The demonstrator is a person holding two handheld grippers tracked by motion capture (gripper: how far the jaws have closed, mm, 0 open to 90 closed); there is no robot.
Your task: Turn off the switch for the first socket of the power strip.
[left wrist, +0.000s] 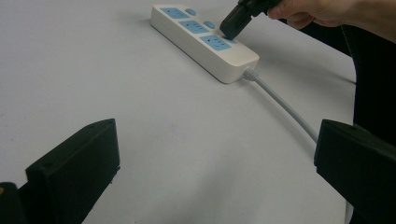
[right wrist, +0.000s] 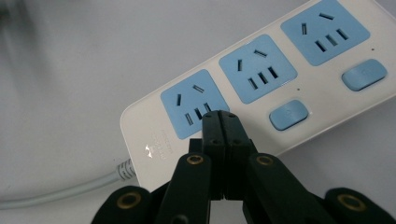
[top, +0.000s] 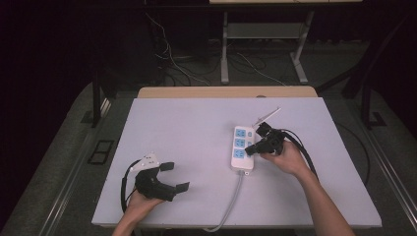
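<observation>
A white power strip (top: 242, 147) with three blue sockets lies right of the table's middle, also seen in the left gripper view (left wrist: 201, 37) and the right gripper view (right wrist: 261, 79). My right gripper (top: 250, 149) is shut with nothing between its jaws. Its joined tip (right wrist: 219, 116) points down at the strip beside the socket nearest the cable, where it hides that socket's switch. In the left gripper view the tip (left wrist: 229, 31) looks in contact with the strip. My left gripper (top: 177, 177) rests open near the front left, its jaws (left wrist: 217, 130) wide apart over bare table.
The strip's grey cable (top: 231, 204) runs off the table's front edge. Two blue switches (right wrist: 289, 114) sit beside the other sockets. The white table (top: 187, 118) has free room at the left and back. Desk legs and loose cables (top: 172, 64) lie on the floor behind.
</observation>
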